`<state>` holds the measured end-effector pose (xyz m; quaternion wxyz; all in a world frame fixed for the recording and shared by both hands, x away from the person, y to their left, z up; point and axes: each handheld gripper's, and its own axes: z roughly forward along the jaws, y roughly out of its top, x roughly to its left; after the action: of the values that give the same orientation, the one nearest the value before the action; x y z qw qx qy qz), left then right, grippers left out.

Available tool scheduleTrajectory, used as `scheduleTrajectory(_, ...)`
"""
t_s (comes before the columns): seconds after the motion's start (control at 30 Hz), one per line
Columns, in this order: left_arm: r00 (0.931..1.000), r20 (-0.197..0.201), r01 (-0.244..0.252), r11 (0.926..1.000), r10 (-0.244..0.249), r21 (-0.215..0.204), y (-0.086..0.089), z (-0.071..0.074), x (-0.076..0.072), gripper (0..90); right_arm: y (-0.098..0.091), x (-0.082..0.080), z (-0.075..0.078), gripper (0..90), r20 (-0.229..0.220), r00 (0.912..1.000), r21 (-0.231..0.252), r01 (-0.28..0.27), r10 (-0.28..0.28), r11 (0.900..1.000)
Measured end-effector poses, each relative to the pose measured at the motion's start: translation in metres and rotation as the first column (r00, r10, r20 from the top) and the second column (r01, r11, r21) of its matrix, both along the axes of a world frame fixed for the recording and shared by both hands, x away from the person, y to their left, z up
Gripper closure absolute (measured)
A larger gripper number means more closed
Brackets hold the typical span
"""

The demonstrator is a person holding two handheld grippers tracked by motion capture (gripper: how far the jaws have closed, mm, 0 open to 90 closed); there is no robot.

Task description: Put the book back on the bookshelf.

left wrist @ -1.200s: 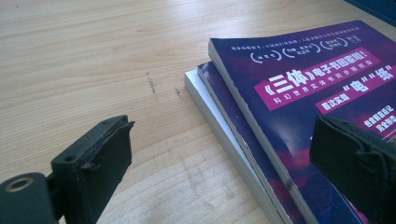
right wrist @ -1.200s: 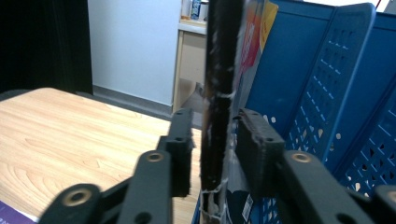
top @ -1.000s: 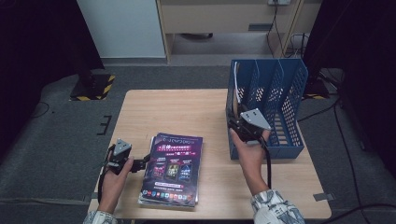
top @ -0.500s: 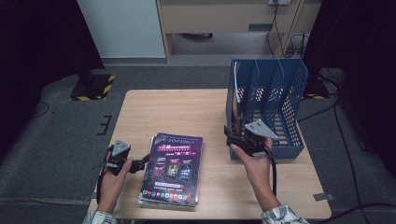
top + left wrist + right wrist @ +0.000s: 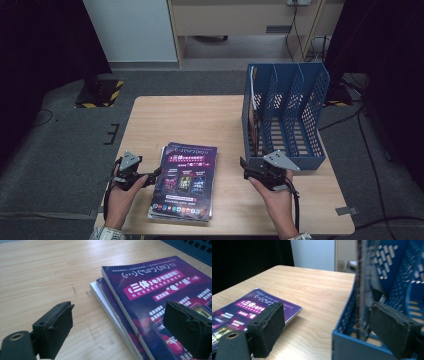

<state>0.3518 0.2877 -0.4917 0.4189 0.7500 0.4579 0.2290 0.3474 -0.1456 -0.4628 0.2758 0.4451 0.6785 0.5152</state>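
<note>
A stack of purple-covered magazines point(image 5: 183, 181) point(image 5: 160, 290) lies flat on the wooden table point(image 5: 200, 120). My left gripper point(image 5: 155, 175) point(image 5: 122, 331) is at the stack's left edge. It is open, its jaws have just closed a little, and the top magazines' edge lies between them untouched. A blue three-slot file rack point(image 5: 310, 105) point(image 5: 344, 345) stands at the right, with a magazine point(image 5: 255, 125) point(image 5: 363, 302) upright in its left slot. My right gripper point(image 5: 244, 167) point(image 5: 330, 323) hovers at the rack's near left corner. Its jaws have just been opening and grip nothing.
The rack's middle and right slots look empty. Bare table top stretches behind the stack and between the stack and the rack. Cables trail from both grippers toward the near edge. Dark floor surrounds the table.
My right hand has drawn back from the rack's left slot toward the near edge and dropped lower, and its jaws have spread. The left hand has stayed at the stack.
</note>
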Motion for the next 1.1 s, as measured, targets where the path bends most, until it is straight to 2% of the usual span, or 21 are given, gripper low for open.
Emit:
scheduleTrajectory(0.1, 0.9999, -0.001, 0.016, 0.9998, -0.016, 0.015, -0.004, 0.0, -0.005, 15.3, 0.009, -0.001, -0.002, 13.8, -0.011, 0.9994, 0.007, -0.033, 0.033, 0.9994)
scheduleTrajectory(0.17, 0.9993, -0.001, 0.037, 0.9988, -0.037, 0.032, -0.008, 0.0, -0.005, 17.8, 0.015, -0.002, -0.002, 16.3, -0.002, 0.998, -0.001, -0.063, 0.063, 0.998)
scheduleTrajectory(0.3, 0.9981, -0.018, 0.059, 0.9973, -0.058, 0.042, -0.014, -0.001, -0.005, 23.5, 0.031, -0.005, -0.004, 27.0, -0.002, 0.9886, -0.008, -0.151, 0.151, 0.9886)
scheduleTrajectory(0.37, 0.9975, -0.027, 0.067, 0.9969, -0.066, 0.042, -0.017, -0.001, -0.006, 27.3, 0.038, -0.004, -0.005, 28.3, -0.006, 0.9825, -0.019, -0.186, 0.186, 0.9823)
scheduleTrajectory(0.4, 0.9975, -0.027, 0.067, 0.9969, -0.066, 0.042, -0.017, -0.001, -0.006, 28.7, 0.038, -0.004, -0.005, 28.3, -0.006, 0.9825, -0.019, -0.186, 0.186, 0.9823)
scheduleTrajectory(0.43, 0.9971, -0.029, 0.071, 0.9966, -0.07, 0.042, -0.018, -0.001, -0.006, 29.5, 0.046, -0.001, -0.007, 29.2, -0.002, 0.9775, -0.03, -0.211, 0.211, 0.9771)
scheduleTrajectory(0.5, 0.9975, -0.027, 0.066, 0.9972, -0.065, 0.035, -0.019, -0.001, -0.006, 29.7, 0.052, 0.002, -0.008, 27.8, -0.001, 0.9761, -0.024, -0.217, 0.217, 0.9758)
scheduleTrajectory(0.57, 0.9977, -0.027, 0.063, 0.9977, -0.062, 0.025, -0.02, -0.002, -0.006, 30.7, 0.064, 0.01, -0.009, 23.8, -0.031, 0.9668, 0.003, -0.254, 0.254, 0.9673)
scheduleTrajectory(0.6, 0.9975, -0.028, 0.065, 0.9975, -0.064, 0.027, -0.02, -0.002, -0.006, 31.5, 0.073, 0.016, -0.01, 20.8, -0.038, 0.9599, -0.016, -0.278, 0.278, 0.9603)
scheduleTrajectory(0.63, 0.9971, -0.031, 0.07, 0.9971, -0.069, 0.03, -0.021, -0.002, -0.007, 32.5, 0.085, 0.025, -0.014, 14.0, -0.069, 0.9451, -0.055, -0.323, 0.319, 0.9446)
scheduleTrajectory(0.67, 0.9971, -0.031, 0.07, 0.9971, -0.069, 0.03, -0.021, -0.002, -0.007, 32.5, 0.085, 0.025, -0.014, 14.0, -0.069, 0.9451, -0.055, -0.323, 0.319, 0.9446)
scheduleTrajectory(0.7, 0.9969, -0.031, 0.073, 0.997, -0.072, 0.026, -0.022, -0.002, -0.007, 32.9, 0.094, 0.034, -0.018, 14.2, -0.085, 0.9387, -0.062, -0.34, 0.334, 0.9386)
scheduleTrajectory(0.83, 0.9962, -0.025, 0.084, 0.9961, -0.084, 0.025, -0.024, -0.002, -0.007, 34.5, 0.098, 0.036, -0.027, 20.3, -0.115, 0.9345, -0.064, -0.345, 0.337, 0.9363)
scheduleTrajectory(0.87, 0.9958, -0.027, 0.088, 0.9958, -0.087, 0.024, -0.024, -0.002, -0.006, 35.3, 0.097, 0.032, -0.03, 22.0, -0.119, 0.9353, -0.055, -0.341, 0.333, 0.9383)
scheduleTrajectory(0.9, 0.9947, -0.025, 0.1, 0.9949, -0.099, 0.012, -0.025, -0.001, -0.006, 35.4, 0.095, 0.027, -0.035, 25.7, -0.134, 0.9326, -0.023, -0.341, 0.335, 0.9398)
scheduleTrajectory(0.93, 0.9947, -0.025, 0.1, 0.9949, -0.099, 0.012, -0.025, -0.001, -0.006, 35.4, 0.095, 0.027, -0.035, 25.7, -0.134, 0.9326, -0.023, -0.341, 0.335, 0.9398)
scheduleTrajectory(0.97, 0.9948, -0.024, 0.099, 0.995, -0.099, 0.013, -0.026, -0.001, -0.006, 35.2, 0.094, 0.024, -0.039, 24.7, -0.169, 0.9207, 0.006, -0.356, 0.352, 0.9345)
scheduleTrajectory(1.0, 0.995, -0.025, 0.097, 0.9951, -0.097, 0.018, -0.027, -0.001, -0.007, 35.2, 0.094, 0.024, -0.039, 24.7, -0.169, 0.9207, 0.006, -0.356, 0.352, 0.9345)
scheduleTrajectory(1.07, 0.9941, -0.034, 0.104, 0.9939, -0.103, 0.035, -0.028, -0.002, -0.006, 34.5, 0.096, 0.022, -0.04, 23.1, -0.193, 0.9084, 0.015, -0.375, 0.371, 0.9267)
scheduleTrajectory(1.1, 0.9932, -0.05, 0.108, 0.9931, -0.105, 0.048, -0.029, -0.005, -0.005, 33.8, 0.096, 0.022, -0.042, 22.3, -0.204, 0.906, 0.01, -0.377, 0.371, 0.9261)
